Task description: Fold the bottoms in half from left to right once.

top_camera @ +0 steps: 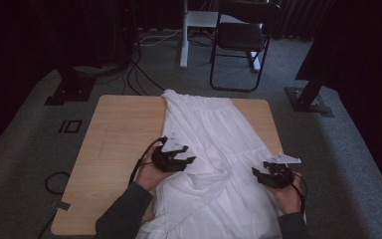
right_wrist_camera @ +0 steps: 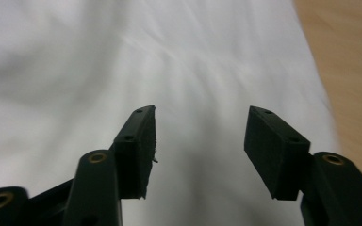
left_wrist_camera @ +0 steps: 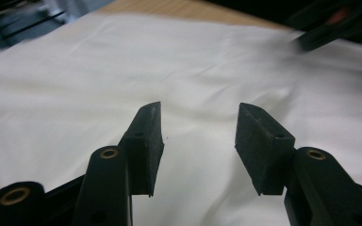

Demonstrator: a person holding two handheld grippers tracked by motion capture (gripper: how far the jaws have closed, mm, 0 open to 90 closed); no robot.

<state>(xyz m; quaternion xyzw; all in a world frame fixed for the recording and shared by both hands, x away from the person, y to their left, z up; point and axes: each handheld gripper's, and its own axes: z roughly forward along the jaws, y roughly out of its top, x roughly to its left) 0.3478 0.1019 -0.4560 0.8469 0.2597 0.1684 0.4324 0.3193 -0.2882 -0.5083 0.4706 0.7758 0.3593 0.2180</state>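
Note:
A white garment (top_camera: 214, 144) lies spread along the wooden table (top_camera: 119, 134), from its far edge to its near edge, with loose folds near me. My left gripper (top_camera: 186, 157) hovers over the garment's left side, jaws open and holding nothing. My right gripper (top_camera: 259, 169) is at the garment's right edge, also open and holding nothing. In the left gripper view the open left gripper (left_wrist_camera: 199, 110) points across the white cloth (left_wrist_camera: 99, 70), with the other gripper (left_wrist_camera: 330, 26) blurred at top right. In the right gripper view the open right gripper (right_wrist_camera: 201, 113) stands above cloth (right_wrist_camera: 122, 56), with bare table (right_wrist_camera: 353, 61) to its right.
Bare wood shows on the table's left half. Beyond the table stand a black folding chair (top_camera: 241, 35) and a white desk leg (top_camera: 184, 35). Black stand bases sit on the carpet at left (top_camera: 72, 89) and right (top_camera: 308, 99). Cables (top_camera: 134, 74) trail over the floor.

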